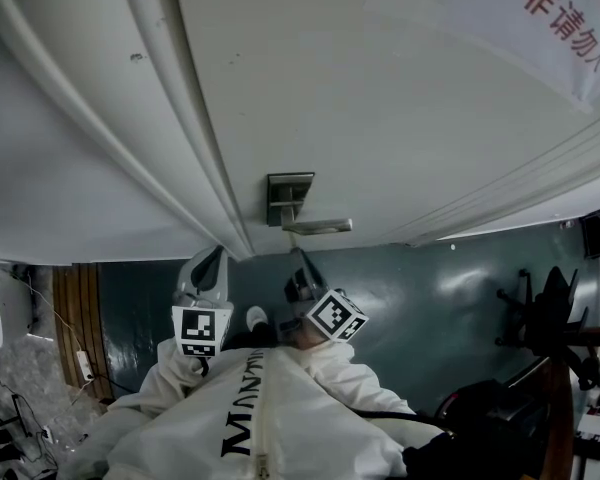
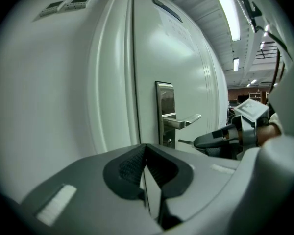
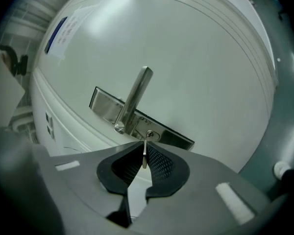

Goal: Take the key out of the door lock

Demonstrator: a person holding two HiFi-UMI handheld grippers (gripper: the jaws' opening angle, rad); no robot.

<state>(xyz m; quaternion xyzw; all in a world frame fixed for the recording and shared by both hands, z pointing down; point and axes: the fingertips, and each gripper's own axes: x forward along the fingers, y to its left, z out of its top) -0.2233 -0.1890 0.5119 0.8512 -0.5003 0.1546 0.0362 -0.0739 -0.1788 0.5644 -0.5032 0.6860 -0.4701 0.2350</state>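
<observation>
A brushed-metal lock plate (image 1: pixel 289 199) with a lever handle (image 1: pixel 318 227) sits on the white door (image 1: pixel 400 98). In the left gripper view the small keyhole (image 2: pixel 169 142) lies below the handle (image 2: pixel 183 122). The thin silver key (image 2: pixel 184 142) hangs just off it, with a narrow gap between tip and hole. My right gripper (image 2: pixel 210 141) is shut on the key's head. In the right gripper view the key (image 3: pixel 145 153) stands edge-on between the pads, pointing at the keyhole (image 3: pixel 149 134). My left gripper (image 2: pixel 146 147) is held back from the door, shut on nothing.
The door frame (image 1: pixel 180 118) runs left of the lock. A paper notice with red characters (image 1: pixel 565 13) is taped on the door. The floor is teal (image 1: pixel 430 298). A black chair and stands (image 1: pixel 550 308) are at the right; cables and clutter (image 1: pixel 20 388) lie at the left.
</observation>
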